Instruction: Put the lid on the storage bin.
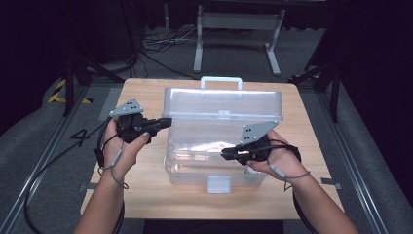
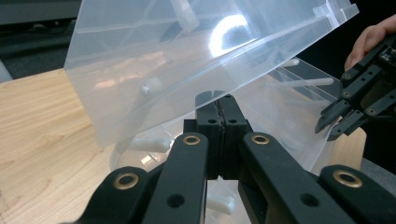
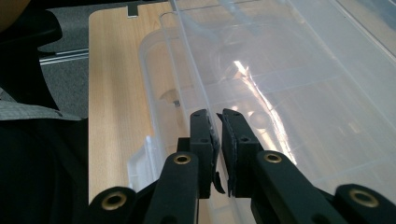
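Note:
A clear plastic storage box (image 1: 195,168) stands in the middle of the wooden table (image 1: 146,195). Its lid (image 1: 221,105) is raised and tilted, with a white handle (image 1: 221,80) at the back. My left gripper (image 1: 167,122) is at the lid's left edge. In the left gripper view its jaws (image 2: 218,99) are shut on the thin edge of the lid (image 2: 163,60). My right gripper (image 1: 225,154) reaches in over the box's front right rim. Its jaws (image 3: 215,116) stand a narrow gap apart above the rim (image 3: 187,60), with nothing between them. It appears again (image 2: 332,126) at the right of the left gripper view.
A white latch tab (image 1: 218,184) hangs at the box's front wall. Bare tabletop lies left of the box and along the front edge. Beyond the table are a white metal frame (image 1: 238,29), cables on the floor, and dark stands at both sides.

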A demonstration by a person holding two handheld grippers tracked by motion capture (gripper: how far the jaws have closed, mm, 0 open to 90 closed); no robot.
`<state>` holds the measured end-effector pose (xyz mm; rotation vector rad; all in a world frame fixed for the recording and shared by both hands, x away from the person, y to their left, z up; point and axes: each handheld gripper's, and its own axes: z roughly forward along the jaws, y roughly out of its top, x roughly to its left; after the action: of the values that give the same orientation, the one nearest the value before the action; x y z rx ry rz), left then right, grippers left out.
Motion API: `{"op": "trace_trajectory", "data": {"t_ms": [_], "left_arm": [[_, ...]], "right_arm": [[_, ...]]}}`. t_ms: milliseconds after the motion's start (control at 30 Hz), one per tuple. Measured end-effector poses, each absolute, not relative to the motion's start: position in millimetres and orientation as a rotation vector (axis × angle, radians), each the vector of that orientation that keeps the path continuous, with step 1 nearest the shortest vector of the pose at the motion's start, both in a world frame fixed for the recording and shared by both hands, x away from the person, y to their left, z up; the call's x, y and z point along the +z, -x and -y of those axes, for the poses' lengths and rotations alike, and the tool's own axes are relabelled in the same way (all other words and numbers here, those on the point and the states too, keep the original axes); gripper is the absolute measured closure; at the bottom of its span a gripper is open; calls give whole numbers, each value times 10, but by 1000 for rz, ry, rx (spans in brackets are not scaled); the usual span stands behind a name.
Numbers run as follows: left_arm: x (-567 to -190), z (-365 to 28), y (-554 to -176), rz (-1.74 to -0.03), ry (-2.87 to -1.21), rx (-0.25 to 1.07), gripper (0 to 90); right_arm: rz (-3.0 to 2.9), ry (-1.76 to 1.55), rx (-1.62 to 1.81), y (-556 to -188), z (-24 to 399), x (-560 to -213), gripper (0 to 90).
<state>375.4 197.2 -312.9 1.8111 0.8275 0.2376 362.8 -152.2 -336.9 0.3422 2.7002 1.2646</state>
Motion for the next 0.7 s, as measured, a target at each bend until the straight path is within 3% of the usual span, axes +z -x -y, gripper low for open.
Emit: {"op": "trace_trajectory", "data": {"t_ms": [700], "left_arm": [[-3133,-1935,-3718,-805,-1836,231,900]], "right_arm": [[-2633,-356,1361,-3585,1667,-3285,846]]}}
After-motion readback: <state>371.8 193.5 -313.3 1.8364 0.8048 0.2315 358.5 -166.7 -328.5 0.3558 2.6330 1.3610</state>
